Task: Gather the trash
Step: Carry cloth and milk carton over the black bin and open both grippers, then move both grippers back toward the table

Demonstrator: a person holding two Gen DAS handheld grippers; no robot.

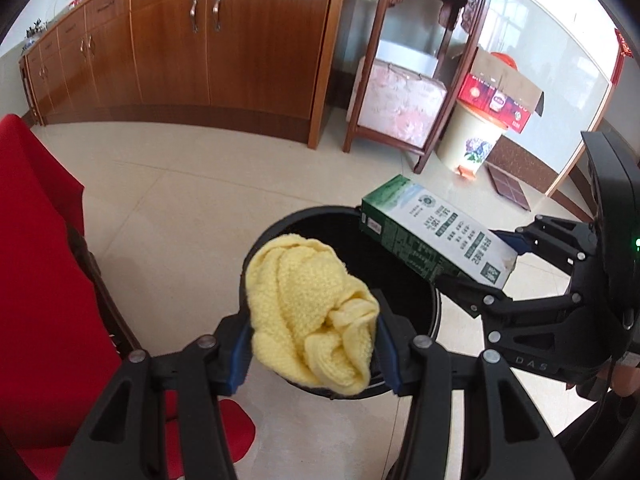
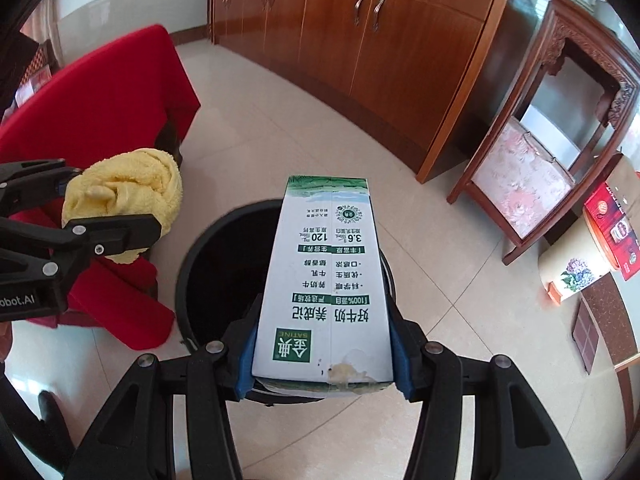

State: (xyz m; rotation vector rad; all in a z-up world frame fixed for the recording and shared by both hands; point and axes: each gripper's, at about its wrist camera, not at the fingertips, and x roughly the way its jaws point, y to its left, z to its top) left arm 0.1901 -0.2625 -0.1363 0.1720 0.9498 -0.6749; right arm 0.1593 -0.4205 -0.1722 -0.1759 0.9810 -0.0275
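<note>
Holding cloth point(image 1: 310, 312) — carton point(image 2: 324, 280) — over bin point(image 2: 208, 264)

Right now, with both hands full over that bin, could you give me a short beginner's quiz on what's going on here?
1. True or false: the left hand-held gripper holds the crumpled yellow knitted cloth.
2. What does the right hand-held gripper hold? A) a red cushion B) a green-and-white milk carton C) a glass bottle
3. Fill in: both items hang above the open round ____ bin.

Key
1. True; the blue pads press on the cloth from both sides.
2. B, the green-and-white milk carton.
3. Black.
</note>
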